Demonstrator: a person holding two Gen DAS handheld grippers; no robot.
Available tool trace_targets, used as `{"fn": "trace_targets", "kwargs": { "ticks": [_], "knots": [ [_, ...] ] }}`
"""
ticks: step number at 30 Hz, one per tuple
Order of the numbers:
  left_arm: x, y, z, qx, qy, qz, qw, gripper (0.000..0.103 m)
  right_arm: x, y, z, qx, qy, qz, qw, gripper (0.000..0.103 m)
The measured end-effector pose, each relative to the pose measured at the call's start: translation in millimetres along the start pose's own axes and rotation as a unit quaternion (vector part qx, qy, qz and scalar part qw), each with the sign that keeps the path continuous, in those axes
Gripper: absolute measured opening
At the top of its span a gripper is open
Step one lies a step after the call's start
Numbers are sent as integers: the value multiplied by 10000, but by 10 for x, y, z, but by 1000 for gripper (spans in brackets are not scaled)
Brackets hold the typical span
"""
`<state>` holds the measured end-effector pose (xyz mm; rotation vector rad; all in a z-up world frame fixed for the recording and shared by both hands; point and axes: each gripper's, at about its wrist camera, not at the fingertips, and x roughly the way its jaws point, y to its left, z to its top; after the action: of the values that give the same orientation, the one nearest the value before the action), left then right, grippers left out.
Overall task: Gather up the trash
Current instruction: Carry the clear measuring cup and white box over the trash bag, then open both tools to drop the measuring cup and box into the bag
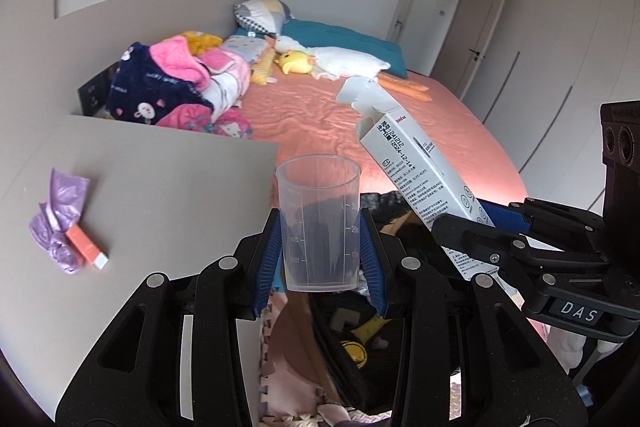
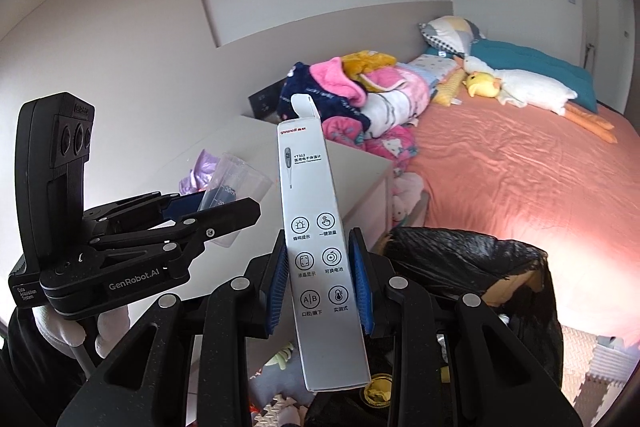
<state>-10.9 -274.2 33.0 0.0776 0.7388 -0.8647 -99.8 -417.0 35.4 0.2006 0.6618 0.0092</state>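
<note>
My left gripper [image 1: 320,259] is shut on a clear plastic measuring cup [image 1: 319,223], held upright above the black trash bag [image 1: 344,347]. My right gripper [image 2: 320,279] is shut on a long white thermometer box [image 2: 316,251] with its top flap open, also over the bag [image 2: 472,267]. The box shows in the left wrist view [image 1: 420,167], the cup in the right wrist view [image 2: 234,191]. On the grey nightstand [image 1: 160,187] lie a crumpled purple wrapper [image 1: 60,215] and a small orange and white box [image 1: 86,247].
A bed with a salmon sheet [image 1: 340,107] lies beyond, with piled blankets [image 1: 176,83], pillows and plush toys [image 1: 296,61]. Foam floor mats [image 2: 600,359] and toys lie on the floor below. Closet doors [image 1: 540,87] stand at the right.
</note>
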Motion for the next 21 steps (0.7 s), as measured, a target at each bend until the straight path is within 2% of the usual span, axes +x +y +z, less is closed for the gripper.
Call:
{"fn": "trace_targets", "kwargs": {
  "ticks": [11,15,16,17,18,20,21],
  "knots": [
    [268,-444,52,359,192,-465,9981,37,-259,-440,-113,438,-136,-421,9981,31],
    [370,-569,62,389,308,-841,9952,39,-393,-632,-126,721,-305,-645,9948,31],
    [395,-597,63,392,347,-933,9943,55,-424,-681,-124,817,-378,-742,9932,31],
    [403,-623,65,389,342,-954,9941,70,-482,-739,-128,933,-503,-897,9903,38],
    [407,-652,66,397,308,-916,9945,95,-523,-771,-134,1002,-596,-1037,9878,53],
    [409,-731,61,510,255,-935,9940,97,-610,-832,-138,1099,-795,-1281,9824,66],
    [425,-763,64,565,296,-939,9935,97,-636,-863,-136,1121,-836,-1318,9814,66]
  ]
}}
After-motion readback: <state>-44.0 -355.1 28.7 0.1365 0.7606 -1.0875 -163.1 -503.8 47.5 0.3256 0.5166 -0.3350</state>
